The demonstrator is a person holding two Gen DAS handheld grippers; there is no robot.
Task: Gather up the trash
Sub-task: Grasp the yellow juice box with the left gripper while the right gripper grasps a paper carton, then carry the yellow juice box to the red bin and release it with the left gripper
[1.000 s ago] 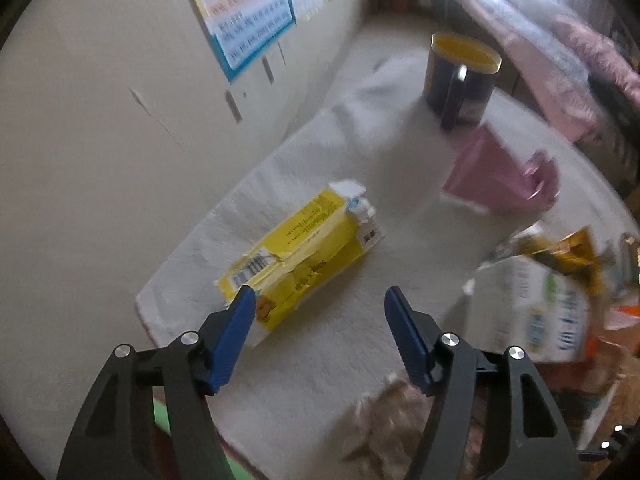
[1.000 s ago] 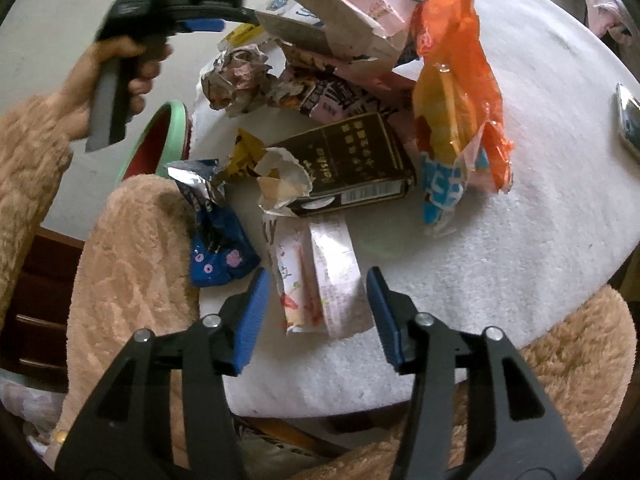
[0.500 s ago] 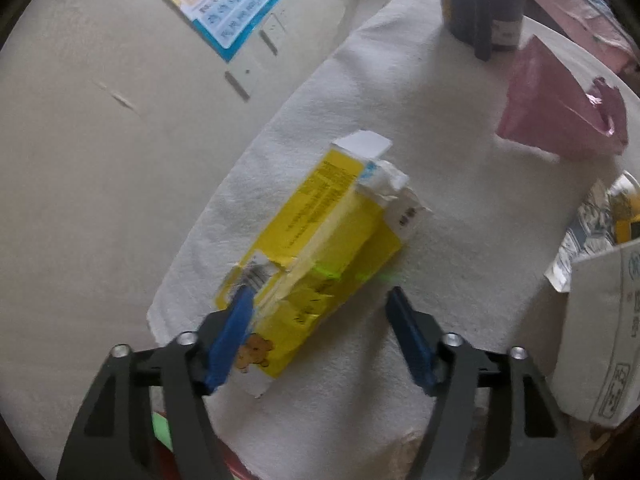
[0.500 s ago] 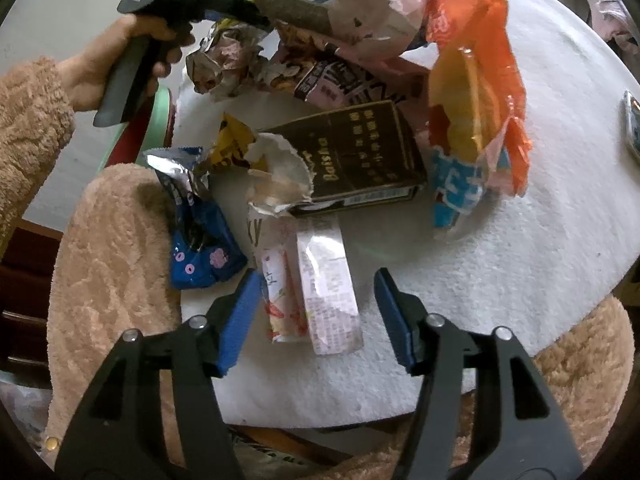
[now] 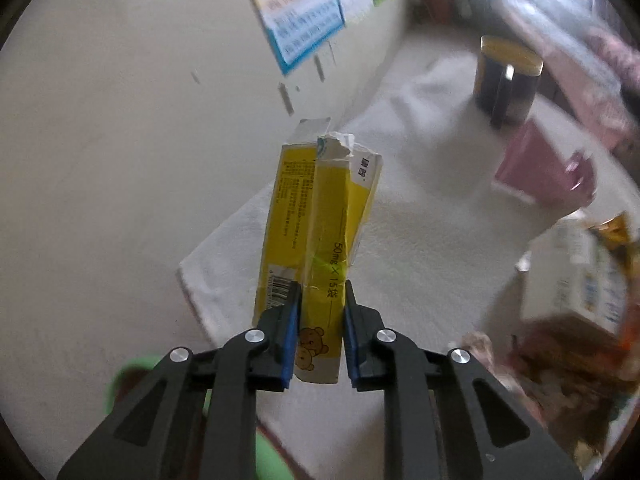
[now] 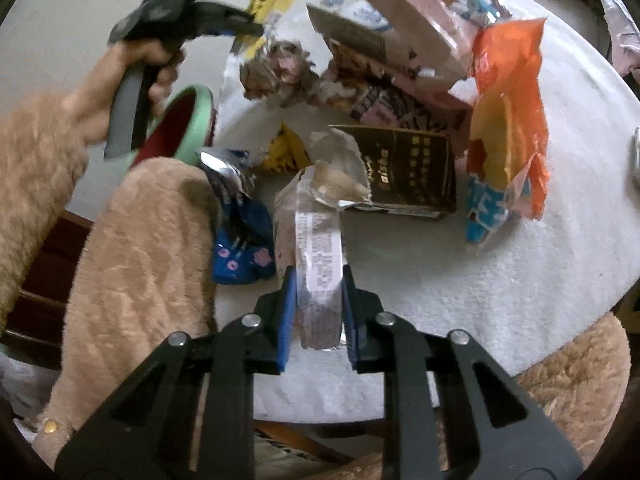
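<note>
My left gripper (image 5: pixel 320 320) is shut on a flattened yellow carton (image 5: pixel 320 224) and holds it lifted above the white cloth-covered table (image 5: pixel 420 240). My right gripper (image 6: pixel 318 300) is shut on a crumpled white snack wrapper (image 6: pixel 316 240) at the table's near edge. The left gripper also shows in the right wrist view (image 6: pixel 240 26), with the yellow carton (image 6: pixel 272 0) above the green-rimmed bin (image 6: pixel 188 120).
A trash pile lies on the table: a dark box (image 6: pixel 408 168), an orange bag (image 6: pixel 508 112), a blue wrapper (image 6: pixel 240 248), crumpled paper (image 6: pixel 280 72), pink cartons (image 6: pixel 416 28). A mug (image 5: pixel 508 76) and a pink bag (image 5: pixel 540 168) stand farther back. A wall (image 5: pixel 120 160) is left.
Both grippers have closed: the left on the yellow carton, now lifted off the table, the right on the white wrapper.
</note>
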